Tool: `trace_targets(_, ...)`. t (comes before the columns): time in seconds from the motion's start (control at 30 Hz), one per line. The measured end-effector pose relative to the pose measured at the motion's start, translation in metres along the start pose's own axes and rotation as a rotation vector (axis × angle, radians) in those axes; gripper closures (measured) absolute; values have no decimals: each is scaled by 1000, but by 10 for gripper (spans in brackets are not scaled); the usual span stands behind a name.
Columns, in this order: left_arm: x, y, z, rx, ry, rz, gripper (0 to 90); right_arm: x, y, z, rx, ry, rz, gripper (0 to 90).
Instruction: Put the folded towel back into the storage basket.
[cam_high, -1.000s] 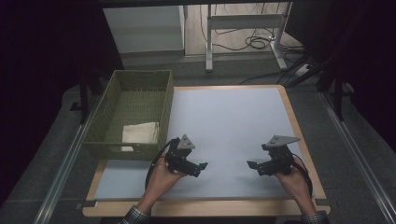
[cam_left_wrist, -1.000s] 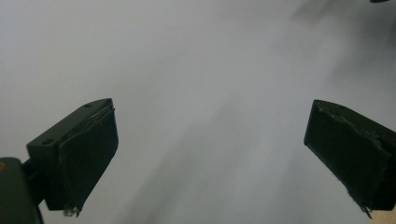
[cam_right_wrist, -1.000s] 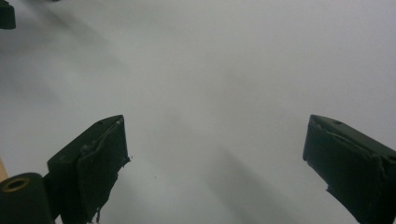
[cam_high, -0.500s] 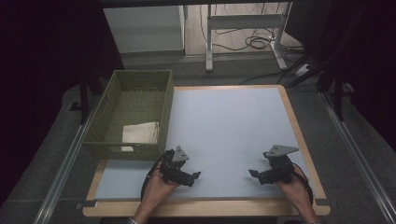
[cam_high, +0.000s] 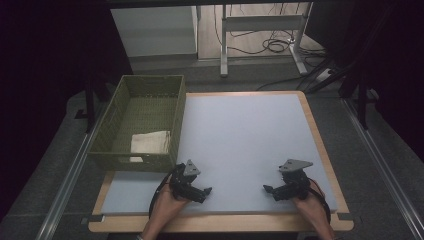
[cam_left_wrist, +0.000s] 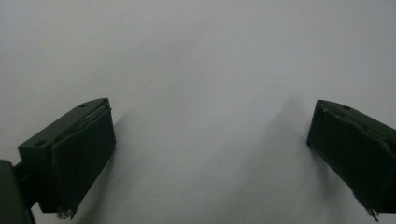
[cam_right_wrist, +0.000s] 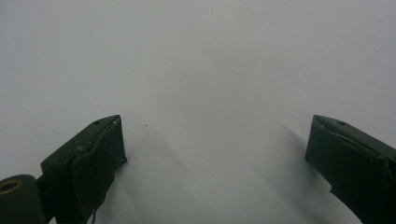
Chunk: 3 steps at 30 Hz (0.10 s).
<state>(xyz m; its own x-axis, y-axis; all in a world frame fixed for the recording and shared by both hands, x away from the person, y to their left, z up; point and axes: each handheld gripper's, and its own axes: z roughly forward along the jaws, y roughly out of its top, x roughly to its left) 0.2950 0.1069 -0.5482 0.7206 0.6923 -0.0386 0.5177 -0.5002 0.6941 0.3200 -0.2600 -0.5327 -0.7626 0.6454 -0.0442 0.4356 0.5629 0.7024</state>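
— Pale blue-grey mat covers nearly the whole tabletop, with the wooden edge showing only as a thin border. What sits on it?

— Near the front edge, both hands. The left gripper is held by the left hand, the right gripper by the right hand. Each points inward toward the other, well apart, with bare mat between them.

— Are the jaws spread or pressed together?

— Spread, on both. In the left gripper view the left gripper has its two black jaws far apart at the picture's sides with plain mat between them. The right gripper view shows the same for the right gripper. Nothing is pinched in either. The outer jaw in each of those views is cut off by the frame's right edge.

— Do they touch the mat?

— Hard to say. Soft shadows fall just beside the jaws, so they are low, but contact cannot be made out.

— And the left side of the tabletop?

— An olive-green woven basket stands at the far left, overhanging the edge. Inside, toward its near end, lies a folded whitish cloth. The near wall hides its lower part, so its full shape is unclear.

— The forearms?

— Cut off at the bottom of the high view. Surroundings beyond the tabletop are dark, with only table legs and floor cables visible at the back
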Motion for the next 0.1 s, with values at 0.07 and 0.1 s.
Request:
trace_targets(0.07,0,0,0,-1,2,1,10,0,0,0,0,1,1,48)
trace_targets(0.1,0,0,0,-1,2,1,10,0,0,0,-1,1,2,47)
